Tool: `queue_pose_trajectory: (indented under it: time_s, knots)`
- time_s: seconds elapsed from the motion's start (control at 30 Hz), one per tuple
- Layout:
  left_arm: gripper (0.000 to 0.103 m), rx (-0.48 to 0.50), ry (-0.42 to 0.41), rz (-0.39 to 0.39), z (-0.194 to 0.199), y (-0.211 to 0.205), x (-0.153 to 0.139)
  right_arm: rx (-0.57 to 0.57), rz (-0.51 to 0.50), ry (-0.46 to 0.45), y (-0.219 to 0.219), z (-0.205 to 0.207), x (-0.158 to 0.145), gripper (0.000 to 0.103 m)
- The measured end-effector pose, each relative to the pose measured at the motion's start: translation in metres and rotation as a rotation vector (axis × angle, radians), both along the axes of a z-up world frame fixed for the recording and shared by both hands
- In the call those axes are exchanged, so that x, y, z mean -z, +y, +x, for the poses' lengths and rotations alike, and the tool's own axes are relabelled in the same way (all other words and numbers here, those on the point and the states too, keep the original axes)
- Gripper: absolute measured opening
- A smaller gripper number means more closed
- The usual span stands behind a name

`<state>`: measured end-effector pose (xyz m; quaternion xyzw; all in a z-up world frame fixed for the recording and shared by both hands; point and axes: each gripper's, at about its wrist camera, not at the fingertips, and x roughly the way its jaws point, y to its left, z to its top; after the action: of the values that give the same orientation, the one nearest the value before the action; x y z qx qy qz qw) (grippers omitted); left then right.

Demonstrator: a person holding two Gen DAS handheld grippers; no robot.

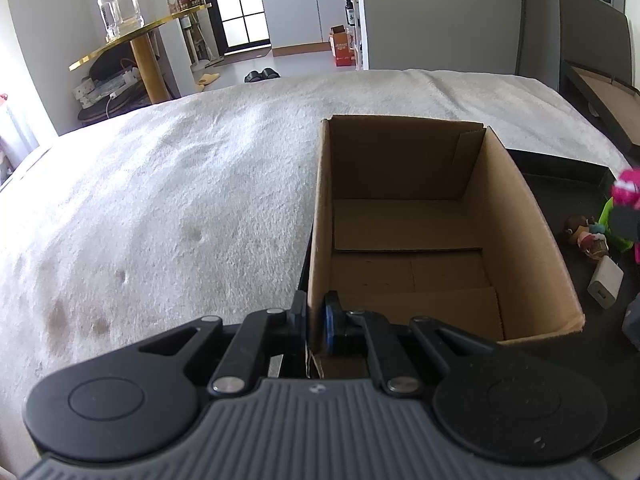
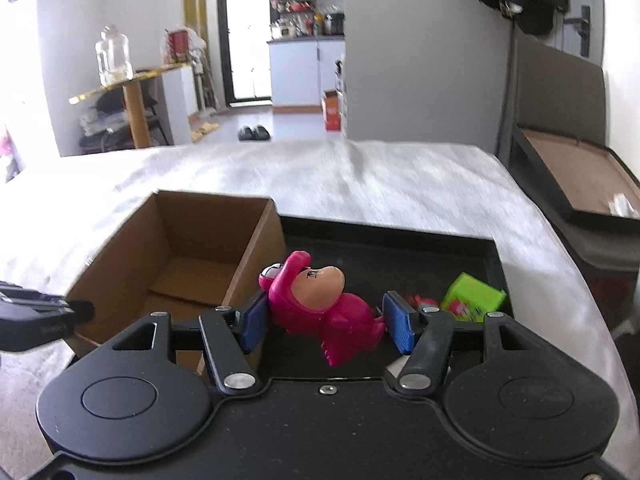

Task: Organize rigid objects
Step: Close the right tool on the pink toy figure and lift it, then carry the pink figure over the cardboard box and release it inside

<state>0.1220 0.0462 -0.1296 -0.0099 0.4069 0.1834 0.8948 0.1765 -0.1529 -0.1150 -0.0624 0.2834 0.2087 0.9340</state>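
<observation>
Two tools: the left tool (image 1: 314, 322) pinches one cardboard box (image 1: 400, 160) wall, the right tool (image 2: 326, 322) one pink figurine (image 2: 320, 304).

The cardboard box (image 1: 404, 220) stands open-topped with a bare floor, so entry from above is free; its tall walls block any sideways approach. Just right of it, the black tray (image 2: 384, 240) has open floor at the back, while a green block (image 2: 474, 298), small figurines (image 1: 588, 236) and a white charger (image 1: 606, 284) crowd what seems its near right corner.
</observation>
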Motion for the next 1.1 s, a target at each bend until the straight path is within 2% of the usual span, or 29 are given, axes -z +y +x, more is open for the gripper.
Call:
queue_pose_trajectory:
  time_s: [0.5, 1.1]
  knots:
    - [0.010, 0.007, -0.021, -0.018, -0.001, 0.013, 0.001, -0.169, 0.014, -0.046, 0.049, 0.001, -0.011, 0.059]
    - [0.010, 0.007, -0.026, -0.037, 0.000, 0.017, -0.002, -0.268, 0.024, 0.051, 0.096, 0.005, 0.001, 0.059]
